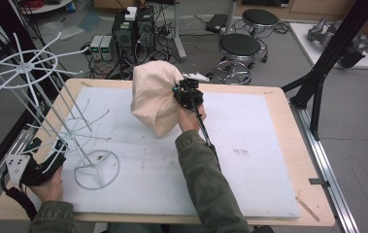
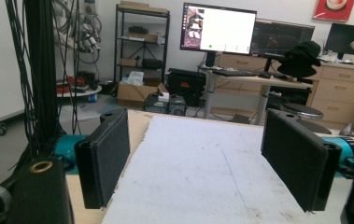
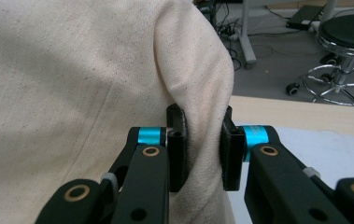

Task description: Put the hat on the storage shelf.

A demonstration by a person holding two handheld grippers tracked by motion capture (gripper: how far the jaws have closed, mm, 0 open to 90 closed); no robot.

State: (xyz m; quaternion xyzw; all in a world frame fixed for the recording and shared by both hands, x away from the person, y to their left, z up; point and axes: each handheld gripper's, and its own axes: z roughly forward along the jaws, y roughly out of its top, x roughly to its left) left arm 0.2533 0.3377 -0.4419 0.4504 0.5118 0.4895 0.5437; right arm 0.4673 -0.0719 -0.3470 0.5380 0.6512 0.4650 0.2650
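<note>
A cream cloth bag (image 1: pixel 155 97) hangs lifted above the white mat, bunched into a rounded shape. My right gripper (image 1: pixel 184 94) is shut on a fold of the cream cloth bag (image 3: pixel 72 93) at its right side; in the right gripper view both black pads pinch the fabric (image 3: pixel 205 154) between them. My left gripper (image 1: pixel 50 162) rests at the table's front left corner beside the white wire rack (image 1: pixel 50 111). In the left gripper view its jaws stand wide apart, open over the mat (image 2: pixel 202 177), nothing between them.
The wire rack's round base (image 1: pixel 96 169) stands on the mat's left part, its spokes spreading high at the far left. Black stools (image 1: pixel 240 48) and computer boxes (image 1: pixel 133 29) sit on the floor beyond the table. A black frame leg (image 1: pixel 317 82) rises at the right.
</note>
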